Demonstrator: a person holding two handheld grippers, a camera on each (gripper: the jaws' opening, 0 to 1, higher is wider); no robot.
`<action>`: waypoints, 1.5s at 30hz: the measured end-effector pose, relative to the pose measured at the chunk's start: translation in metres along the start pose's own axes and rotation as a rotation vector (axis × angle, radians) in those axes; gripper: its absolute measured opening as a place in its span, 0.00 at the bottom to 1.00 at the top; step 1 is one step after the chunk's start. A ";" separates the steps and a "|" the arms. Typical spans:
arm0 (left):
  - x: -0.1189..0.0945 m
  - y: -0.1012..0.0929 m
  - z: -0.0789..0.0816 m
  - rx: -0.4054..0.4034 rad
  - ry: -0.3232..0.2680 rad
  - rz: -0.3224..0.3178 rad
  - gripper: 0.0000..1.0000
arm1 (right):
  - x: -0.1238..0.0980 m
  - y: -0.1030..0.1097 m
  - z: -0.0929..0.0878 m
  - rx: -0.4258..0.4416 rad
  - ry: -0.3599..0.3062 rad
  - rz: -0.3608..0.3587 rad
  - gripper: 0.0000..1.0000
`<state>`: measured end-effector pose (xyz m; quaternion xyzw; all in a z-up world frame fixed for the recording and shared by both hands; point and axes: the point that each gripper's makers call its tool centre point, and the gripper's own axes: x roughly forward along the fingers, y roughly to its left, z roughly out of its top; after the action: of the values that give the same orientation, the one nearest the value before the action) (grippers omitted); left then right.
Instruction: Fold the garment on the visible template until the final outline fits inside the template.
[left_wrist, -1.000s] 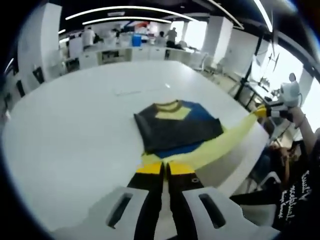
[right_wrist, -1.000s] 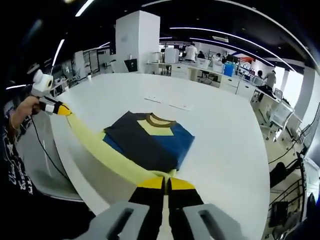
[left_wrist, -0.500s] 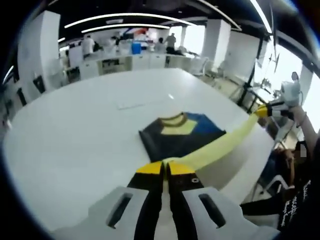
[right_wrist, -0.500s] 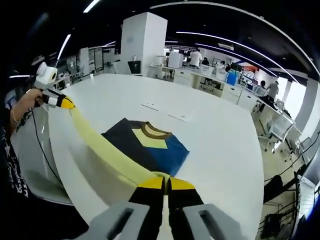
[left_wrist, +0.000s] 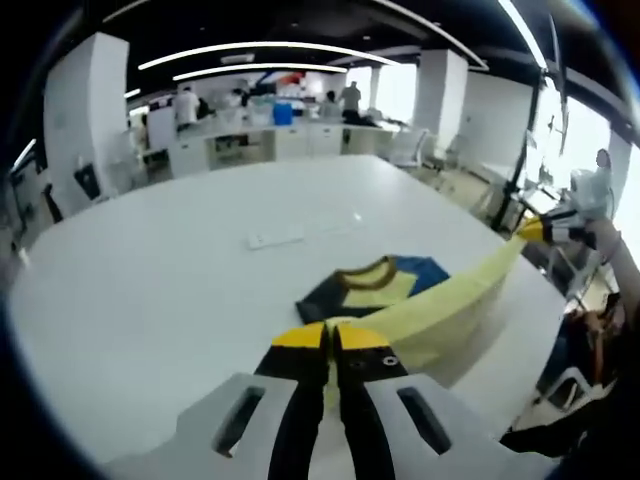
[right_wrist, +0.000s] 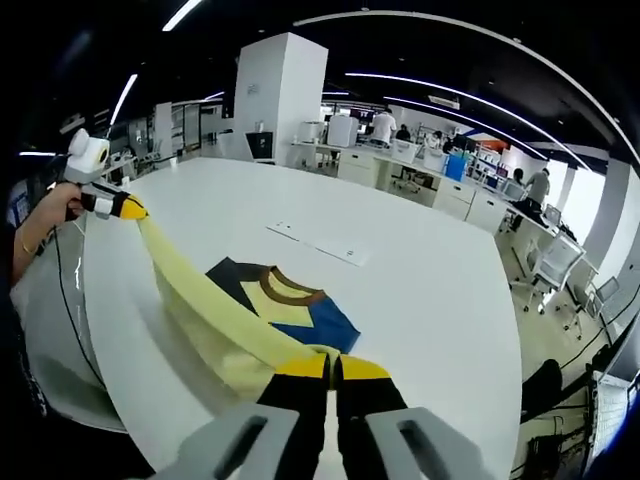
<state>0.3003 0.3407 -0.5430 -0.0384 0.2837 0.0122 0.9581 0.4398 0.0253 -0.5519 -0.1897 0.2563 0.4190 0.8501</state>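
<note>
A folded shirt (left_wrist: 375, 285) with dark, blue and yellow panels and a brown collar lies on the white table (left_wrist: 150, 290). My left gripper (left_wrist: 330, 336) is shut on one end of its pale yellow fabric edge (left_wrist: 450, 300). That edge hangs taut in the air across to my right gripper (left_wrist: 532, 230), held by a hand at the right. In the right gripper view my right gripper (right_wrist: 332, 366) is shut on the same yellow fabric (right_wrist: 210, 315), which runs to the left gripper (right_wrist: 130, 209) at the left. The lifted fabric hides the near part of the shirt (right_wrist: 290, 300).
Thin white strips (left_wrist: 275, 238) (right_wrist: 320, 245) lie on the table beyond the shirt. The table edge (right_wrist: 90, 340) runs close below the stretched fabric, with the person's arm (right_wrist: 35, 225) beside it. Desks, chairs and people stand far behind.
Both grippers have risen and carried the stretched yellow edge forward over the shirt toward its collar. It now covers more of the dark panel.
</note>
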 end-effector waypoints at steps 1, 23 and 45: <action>0.003 0.002 0.003 -0.005 -0.005 0.005 0.00 | 0.004 -0.003 0.002 0.003 -0.003 -0.004 0.00; 0.076 0.029 0.016 -0.019 -0.026 0.042 0.00 | 0.084 -0.042 0.009 0.046 0.010 -0.035 0.00; 0.161 0.063 -0.023 -0.053 -0.010 0.086 0.00 | 0.178 -0.059 -0.027 0.080 0.085 -0.095 0.00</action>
<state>0.4204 0.4020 -0.6540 -0.0513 0.2800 0.0607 0.9567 0.5723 0.0864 -0.6724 -0.1850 0.2996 0.3593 0.8643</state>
